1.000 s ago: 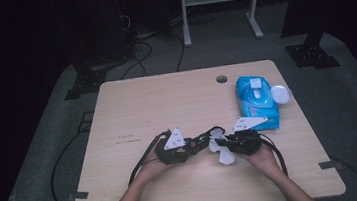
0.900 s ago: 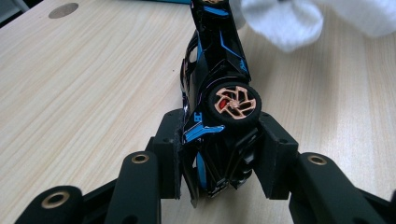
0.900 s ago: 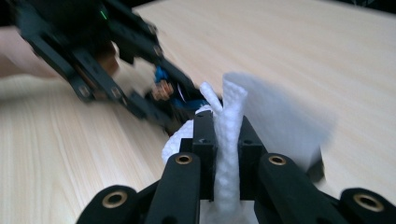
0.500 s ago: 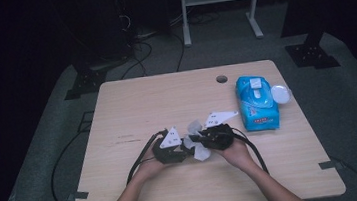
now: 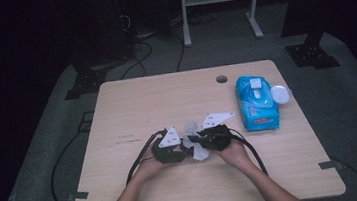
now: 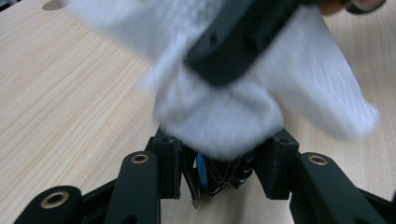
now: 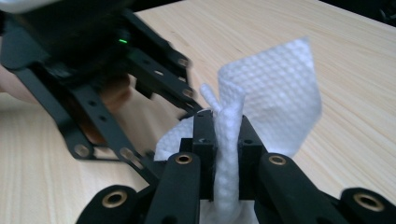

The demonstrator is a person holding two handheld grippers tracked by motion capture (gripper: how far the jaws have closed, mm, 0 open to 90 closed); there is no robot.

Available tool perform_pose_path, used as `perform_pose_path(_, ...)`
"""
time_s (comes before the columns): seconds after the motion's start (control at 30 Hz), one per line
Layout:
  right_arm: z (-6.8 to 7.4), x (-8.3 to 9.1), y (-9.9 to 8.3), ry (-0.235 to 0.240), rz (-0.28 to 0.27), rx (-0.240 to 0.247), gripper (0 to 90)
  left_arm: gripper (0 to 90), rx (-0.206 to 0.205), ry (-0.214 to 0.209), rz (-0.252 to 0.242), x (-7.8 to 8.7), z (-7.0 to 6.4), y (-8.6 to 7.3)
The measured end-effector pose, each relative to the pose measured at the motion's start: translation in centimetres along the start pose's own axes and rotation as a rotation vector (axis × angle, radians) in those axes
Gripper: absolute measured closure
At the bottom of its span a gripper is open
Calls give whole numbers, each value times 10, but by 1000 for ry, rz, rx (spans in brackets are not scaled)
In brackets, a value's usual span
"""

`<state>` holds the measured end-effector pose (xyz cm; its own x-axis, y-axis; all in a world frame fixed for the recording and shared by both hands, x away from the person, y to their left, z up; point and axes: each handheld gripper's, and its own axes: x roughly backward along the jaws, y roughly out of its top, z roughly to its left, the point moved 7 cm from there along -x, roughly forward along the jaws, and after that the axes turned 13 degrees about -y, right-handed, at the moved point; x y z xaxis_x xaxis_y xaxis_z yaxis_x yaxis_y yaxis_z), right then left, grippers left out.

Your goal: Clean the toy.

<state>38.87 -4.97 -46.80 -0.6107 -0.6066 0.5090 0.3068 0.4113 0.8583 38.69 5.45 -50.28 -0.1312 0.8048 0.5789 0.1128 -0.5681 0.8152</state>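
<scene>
Both tongs meet near the front-centre of the counter [image 5: 131,100], nose to nose, with a white wipe [image 5: 195,149] bunched between them. Right tongs [image 7: 227,140]: jaws together, clamped on a gathered fold of the wipe, which stands up between them and fans out behind; the textured weave is clear in the right gripper view. Left tongs [image 6: 223,158]: jaws stand apart, the wipe drooping just in front of and over the gap; can't tell whether it touches them. The right tongs' black jaw crosses the top of the left gripper view, pressed into the wipe. In the high view the left tongs [image 5: 184,151] and right tongs [image 5: 195,138] sit almost touching. A blue wipes pack [image 5: 256,103] lies flat near the right edge, lid [image 5: 280,93] flipped open, well apart from the tongs.
</scene>
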Motion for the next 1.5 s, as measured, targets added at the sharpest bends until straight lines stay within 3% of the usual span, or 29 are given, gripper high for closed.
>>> perform_pose_path(0.1, 6, -4, 2, 13, -8, 21, 818, 575, 1, 1, -3, 1, 0, 0)
perform_pose_path(0.3, -8, 3, -1, -10, 3, -7, 818, 573, -5, 8, -1, -1, 0, 0)
perform_pose_path(0.5, -2, 3, -1, 8, -1, 1, 818, 573, -10, 9, 5, -1, -1, 0)
perform_pose_path(0.6, -15, 8, -6, -43, 5, 2, 817, 573, -3, 8, 0, -1, 0, 0)
perform_pose_path(0.7, -33, 15, -12, -88, 13, -36, 818, 573, -3, 6, -3, -2, 0, 0)
perform_pose_path(0.73, -36, 16, -13, -78, 11, -59, 818, 574, -4, 6, 1, -2, 0, 1)
perform_pose_path(0.8, -32, 15, -13, -84, 9, -53, 818, 573, -3, 6, 0, -2, 0, 1)
perform_pose_path(0.9, -15, 9, -8, -38, -1, -40, 818, 573, -2, 8, 2, -2, 0, 1)
perform_pose_path(0.97, -1, 4, -4, 2, -7, -12, 817, 573, 0, 8, 2, -2, 0, 0)
perform_pose_path(1.07, 10, 1, -1, 5, -6, 36, 817, 573, 0, 10, 4, -1, 0, 0)
perform_pose_path(1.17, 1, 3, -2, -5, -4, 23, 817, 573, 0, 11, 0, -2, 0, 0)
perform_pose_path(1.27, -18, 9, -7, -53, 10, 9, 817, 573, -2, 10, 0, -1, 0, 0)
perform_pose_path(1.33, -27, 11, -9, -67, 16, -24, 816, 573, -3, 10, 1, -2, 0, 0)
perform_pose_path(1.5, -13, 8, -6, -21, 4, -14, 816, 572, 0, 11, -1, -2, 0, 0)
